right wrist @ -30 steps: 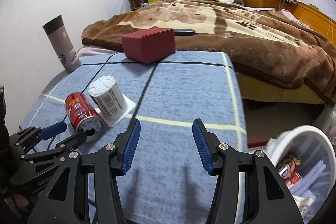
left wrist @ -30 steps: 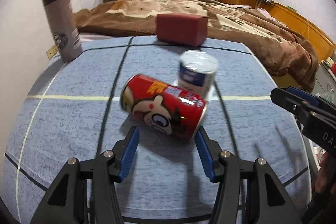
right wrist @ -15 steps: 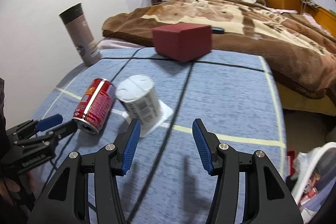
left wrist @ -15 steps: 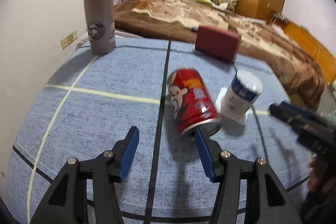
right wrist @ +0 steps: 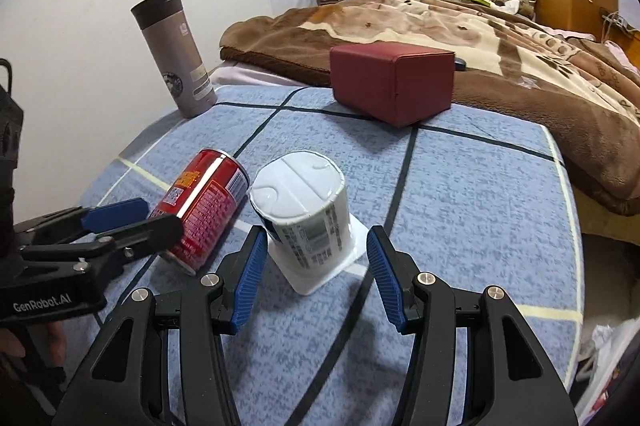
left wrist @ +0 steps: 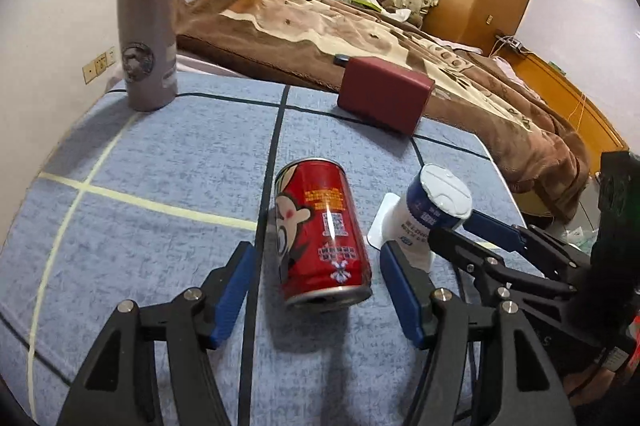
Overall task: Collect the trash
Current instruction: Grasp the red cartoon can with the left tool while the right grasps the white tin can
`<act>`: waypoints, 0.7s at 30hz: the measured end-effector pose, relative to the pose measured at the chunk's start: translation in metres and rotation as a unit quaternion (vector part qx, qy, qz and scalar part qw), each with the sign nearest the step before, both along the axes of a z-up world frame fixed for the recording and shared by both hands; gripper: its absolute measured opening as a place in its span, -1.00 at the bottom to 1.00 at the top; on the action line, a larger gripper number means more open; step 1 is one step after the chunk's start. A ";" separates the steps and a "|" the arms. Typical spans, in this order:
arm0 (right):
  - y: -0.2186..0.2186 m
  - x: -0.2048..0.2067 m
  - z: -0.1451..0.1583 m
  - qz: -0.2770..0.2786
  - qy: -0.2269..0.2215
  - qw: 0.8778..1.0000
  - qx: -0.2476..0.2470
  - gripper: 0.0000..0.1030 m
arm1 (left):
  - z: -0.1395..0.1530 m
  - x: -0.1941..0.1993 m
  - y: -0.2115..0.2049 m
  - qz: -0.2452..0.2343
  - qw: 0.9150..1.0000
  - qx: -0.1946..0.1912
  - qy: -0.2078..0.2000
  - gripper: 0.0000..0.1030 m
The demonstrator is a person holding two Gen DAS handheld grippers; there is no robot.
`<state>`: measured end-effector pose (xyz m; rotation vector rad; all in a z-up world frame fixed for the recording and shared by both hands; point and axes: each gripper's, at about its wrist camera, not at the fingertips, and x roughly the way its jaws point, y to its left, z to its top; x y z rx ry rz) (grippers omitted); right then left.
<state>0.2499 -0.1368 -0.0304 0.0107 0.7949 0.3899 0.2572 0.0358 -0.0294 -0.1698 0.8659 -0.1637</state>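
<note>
Lying on its side on the blue surface (left wrist: 168, 162), red can (left wrist: 322, 232) — between the left gripper (left wrist: 316, 296) fingers, which have just been opening, untouched. White cup (right wrist: 306, 214) upside down beside it — flanked by the spread right gripper (right wrist: 316, 274) fingers, unheld.

The desk (left wrist: 168, 162) is covered by a blue cloth crossed by dark and pale yellow lines, and 4 things are carried on it. A red can (left wrist: 320, 230) is laid on its side near the front, and just to its right a white cup (left wrist: 430, 214) is set upside down on its square rim; whether the 2 touch cannot be told. At the far left corner a grey flask (left wrist: 148, 26) is stood upright, and a dark red box (left wrist: 384, 98) is placed at the far edge, against the bed's brown blanket (left wrist: 320, 22).
</note>
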 end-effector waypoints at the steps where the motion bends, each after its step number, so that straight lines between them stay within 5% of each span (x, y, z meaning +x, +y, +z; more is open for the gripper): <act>1: 0.002 0.002 -0.001 0.005 0.002 1.000 -0.001 0.04 | -0.003 0.003 0.000 0.003 1.000 0.004 0.006 0.31; 21: 0.007 0.039 -0.008 -0.008 0.013 1.000 0.005 0.04 | -0.016 0.045 0.015 0.004 1.000 0.001 0.015 0.31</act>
